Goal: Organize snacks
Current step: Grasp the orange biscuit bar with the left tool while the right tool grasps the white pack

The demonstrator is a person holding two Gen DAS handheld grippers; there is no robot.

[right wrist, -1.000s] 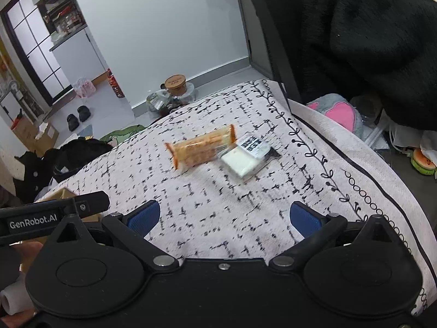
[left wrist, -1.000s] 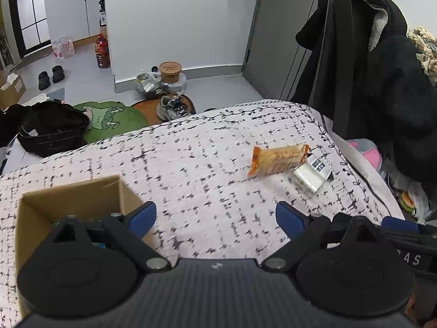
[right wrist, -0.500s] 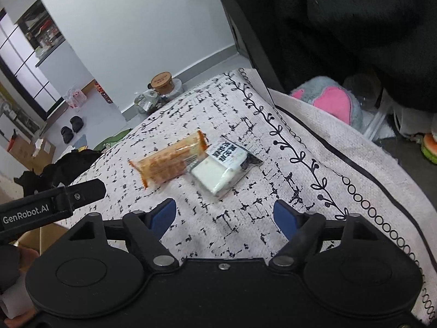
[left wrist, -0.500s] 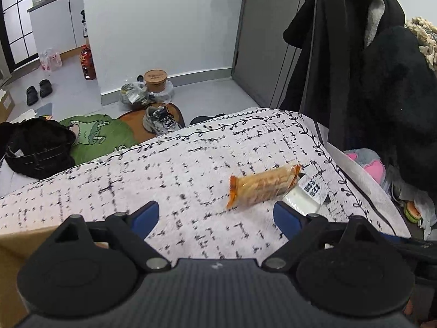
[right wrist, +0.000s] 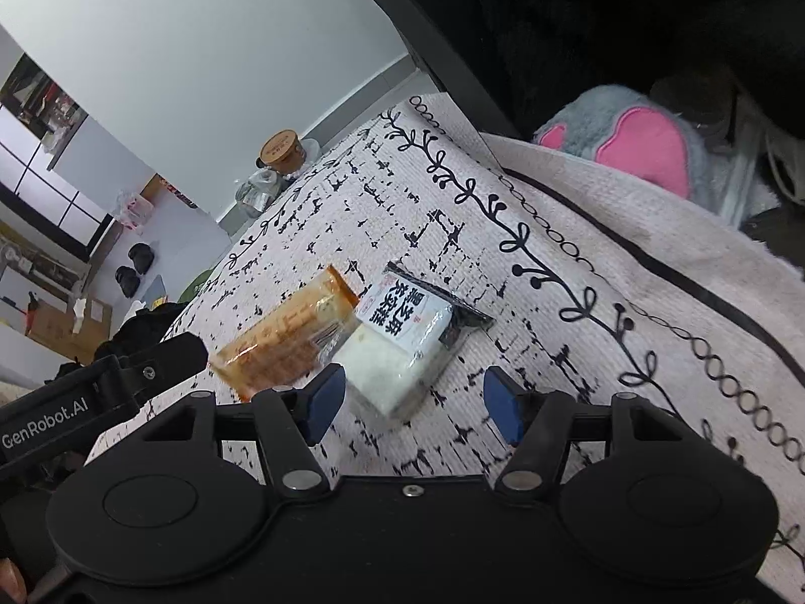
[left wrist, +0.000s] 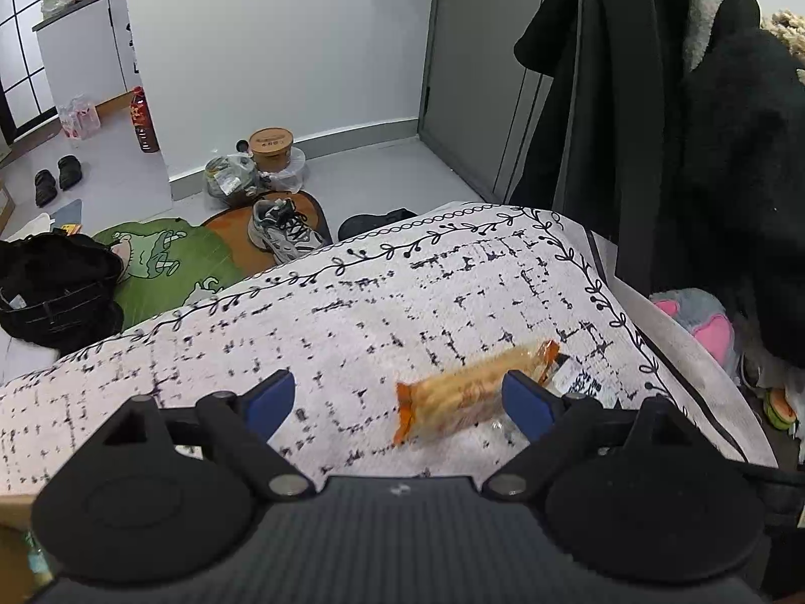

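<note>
Blurring orange snack pack (left wrist: 468,390) beneath tool (left wrist: 400,400)

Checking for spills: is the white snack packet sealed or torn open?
Sealed, apparently: white snack packet lies flat on the cloth, nothing spilled.

Orange snack pack (right wrist: 292,337) lying flat on patterned cloth (right wrist: 503,251), touching white snack pack (right wrist: 402,342) lying at its right.
</note>
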